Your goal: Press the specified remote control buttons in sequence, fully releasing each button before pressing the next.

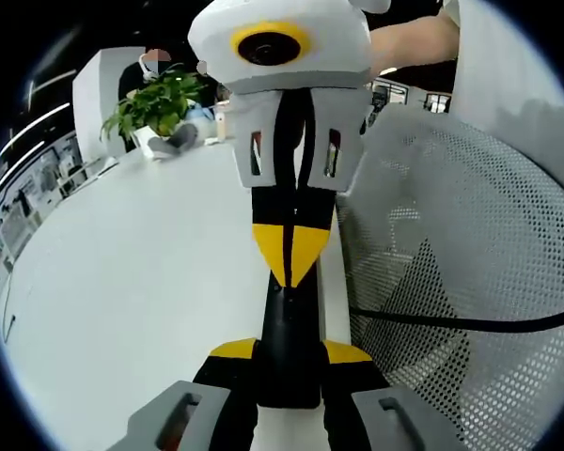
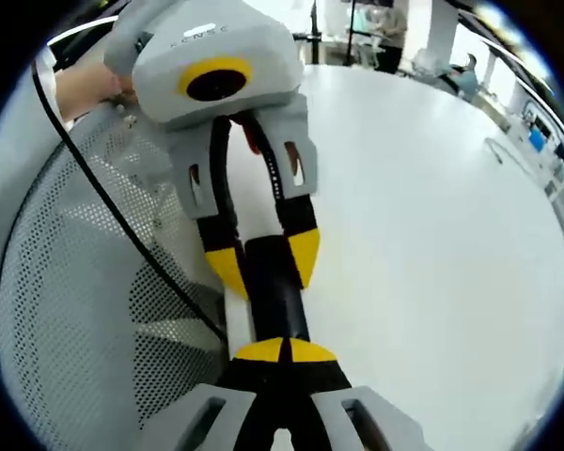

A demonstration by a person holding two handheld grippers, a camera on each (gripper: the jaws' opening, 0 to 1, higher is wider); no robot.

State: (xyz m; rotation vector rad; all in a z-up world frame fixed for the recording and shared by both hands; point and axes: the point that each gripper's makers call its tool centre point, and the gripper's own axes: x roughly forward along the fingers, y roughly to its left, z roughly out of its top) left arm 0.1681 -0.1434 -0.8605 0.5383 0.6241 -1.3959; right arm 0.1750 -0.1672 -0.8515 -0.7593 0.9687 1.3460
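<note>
A slim black remote control [image 1: 289, 324] runs lengthwise between the two grippers, above the white table's edge. My left gripper [image 1: 291, 353] is shut on its near end, with a yellow-tipped jaw on either side. My right gripper [image 1: 290, 252] comes from the opposite side with its yellow tips shut together, and they rest on the remote's far end. In the right gripper view, my right gripper [image 2: 284, 350] sits with its tips joined on top of the remote [image 2: 274, 282], and the left gripper [image 2: 263, 259] clamps it further along. The buttons are hidden.
A white perforated chair back [image 1: 470, 263] [image 2: 66, 282] stands close beside the grippers, with a black cable [image 1: 451, 321] crossing it. The broad white table [image 1: 141, 272] [image 2: 423, 216] spreads on the other side. A potted plant [image 1: 155, 101] stands at its far end. A person's hand [image 1: 414, 42] holds the right gripper.
</note>
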